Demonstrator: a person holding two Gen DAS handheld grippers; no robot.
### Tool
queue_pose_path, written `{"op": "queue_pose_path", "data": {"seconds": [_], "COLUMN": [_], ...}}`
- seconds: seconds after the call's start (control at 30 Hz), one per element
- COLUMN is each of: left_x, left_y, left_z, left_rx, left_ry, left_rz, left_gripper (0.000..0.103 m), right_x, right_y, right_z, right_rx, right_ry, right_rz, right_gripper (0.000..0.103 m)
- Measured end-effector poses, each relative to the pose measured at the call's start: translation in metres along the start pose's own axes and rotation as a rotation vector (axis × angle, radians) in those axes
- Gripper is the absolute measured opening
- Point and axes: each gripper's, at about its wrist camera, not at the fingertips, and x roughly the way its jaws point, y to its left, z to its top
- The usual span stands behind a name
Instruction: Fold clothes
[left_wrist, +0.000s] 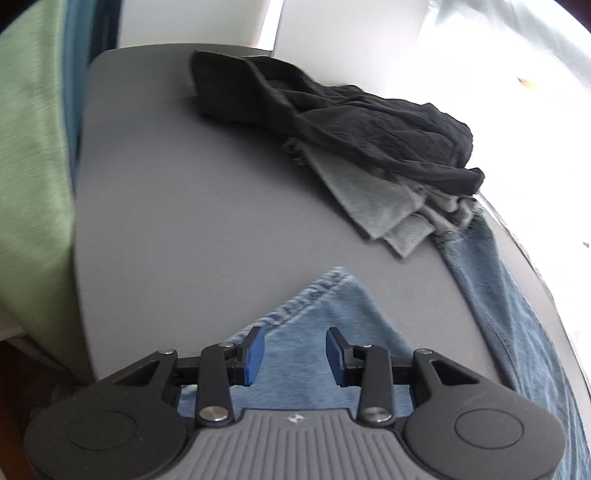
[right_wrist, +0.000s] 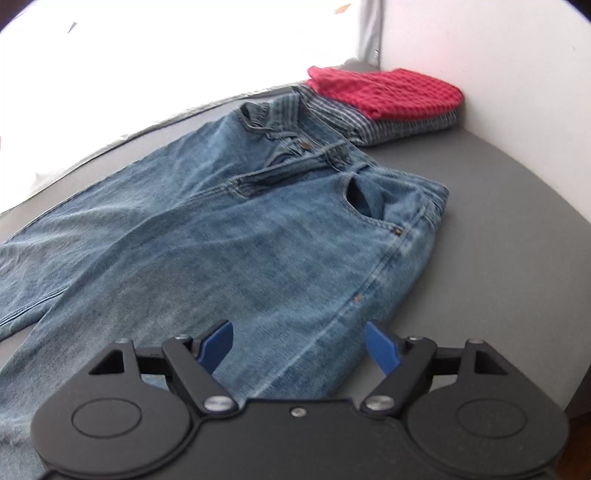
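While both tools gape empty, jeans (right_wrist: 236, 236) lie flat on table (right_wrist: 498, 229).

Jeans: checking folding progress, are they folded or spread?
Spread: jeans lie flat on the table, both legs apart, waistband open.

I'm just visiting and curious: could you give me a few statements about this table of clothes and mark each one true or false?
1. The jeans lie spread on the grey table. True.
2. The red cloth lies under the striped garment. False: it lies on top.
3. The right gripper grips the jeans. False: its jaws stand open above them.
4. A black garment lies over a grey cloth. True.
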Motion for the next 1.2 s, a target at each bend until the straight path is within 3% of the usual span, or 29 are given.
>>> {"op": "queue_pose_path", "data": {"seconds": [0.1,0.17,0.3,0.43,0.5,0.53,0.6,0.63,0.67,0.73,0.9,1.1,1.2], "left_x": [0.033,0.061,0.122,0.171,0.191,0.195,0.199,0.2,0.2,0.199,0.174,0.172,0.178], "left_y": [-0.048,-0.081,-0.135,-0.167,-0.176,-0.18,-0.188,-0.194,-0.2,-0.204,-0.193,-0.191,-0.188], "left_z": [0.012,0.022,0.052,0.076,0.082,0.083,0.083,0.081,0.078,0.074,0.076,0.06,0.058], "left_rx": [0.091,0.139,0.16,0.146,0.129,0.121,0.126,0.152,0.183,0.208,0.135,0.23,0.268], "left_ry": [0.006,0.004,0.002,0.021,0.04,0.02,0.004,-0.018,-0.047,-0.068,-0.107,-0.109,-0.079], "left_rz": [-0.096,-0.118,-0.128,-0.117,-0.119,-0.124,-0.117,-0.074,-0.023,0.005,0.008,0.099,0.129], "left_gripper": [0.04,0.04,0.041,0.053,0.054,0.06,0.059,0.044,0.019,0.016,0.014,0.016,0.024], "right_x": [-0.001,0.0,0.01,0.027,0.038,0.043,0.052,0.056,0.058,0.061,0.052,0.047,0.04], "right_y": [0.031,0.051,0.085,0.115,0.129,0.137,0.151,0.156,0.163,0.176,0.19,0.172,0.157], "right_z": [0.011,0.016,0.023,0.031,0.041,0.046,0.054,0.058,0.06,0.062,0.057,0.063,0.066], "right_rx": [-0.08,-0.095,-0.125,-0.176,-0.207,-0.217,-0.23,-0.233,-0.244,-0.282,-0.361,-0.277,-0.226], "right_ry": [-0.03,-0.024,0.004,0.041,0.057,0.065,0.083,0.092,0.094,0.086,0.072,0.064,0.037], "right_rz": [0.015,0.046,0.064,0.057,0.039,0.031,0.035,0.051,0.06,0.07,0.106,0.133,0.134], "right_gripper": [0.081,0.081,0.081,0.081,0.081,0.081,0.081,0.081,0.081,0.081,0.081,0.081,0.081]}}
